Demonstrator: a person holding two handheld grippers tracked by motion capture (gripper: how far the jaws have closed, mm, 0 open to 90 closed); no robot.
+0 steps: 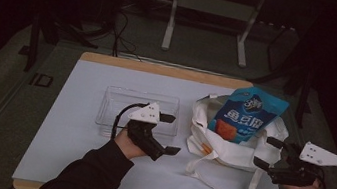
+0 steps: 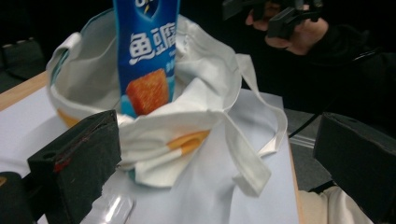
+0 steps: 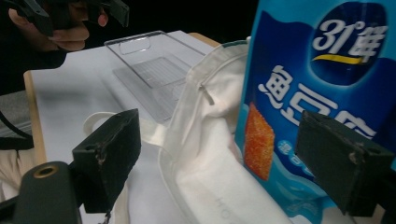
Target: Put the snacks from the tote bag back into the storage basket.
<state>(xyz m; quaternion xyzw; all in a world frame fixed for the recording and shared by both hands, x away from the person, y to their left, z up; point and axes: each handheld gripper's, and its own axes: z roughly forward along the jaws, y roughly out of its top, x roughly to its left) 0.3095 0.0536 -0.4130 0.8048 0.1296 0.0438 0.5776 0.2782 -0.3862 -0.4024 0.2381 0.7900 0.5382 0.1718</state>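
Right now, a blue snack bag (image 1: 247,114) stands in the mouth of a white cloth tote (image 1: 230,144), which lies on the white surface (image 1: 71,156) at about 3 o'clock from its middle. The bag's top leans toward 1 o'clock in the high view, past the tote's far rim, while its lower part sits inside the cloth (an orange square is printed on its front). The tote's straps (image 1: 223,188) trail toward 6 o'clock, near the surface's close edge.

The left tongs (image 1: 168,134) hover at about 9 o'clock from the tote, just beside its rim, jaws spread wide and holding nothing. In the left gripper view the tote (image 2: 201,121) and snack bag (image 2: 147,60) sit between the two black jaws, apart from both.

The right tongs (image 1: 268,152) are at about 4 o'clock from the tote, pointing toward it, jaws also wide apart and empty. In the right gripper view the snack bag (image 3: 303,107) rises close ahead, and one jaw overlaps its printed face; whether they touch cannot be told. The tote (image 3: 205,154) spreads between the jaws.

A clear plastic tray (image 1: 119,107) lies at 9 o'clock from the tote, behind the left tongs, and appears again in the right gripper view (image 3: 154,70).
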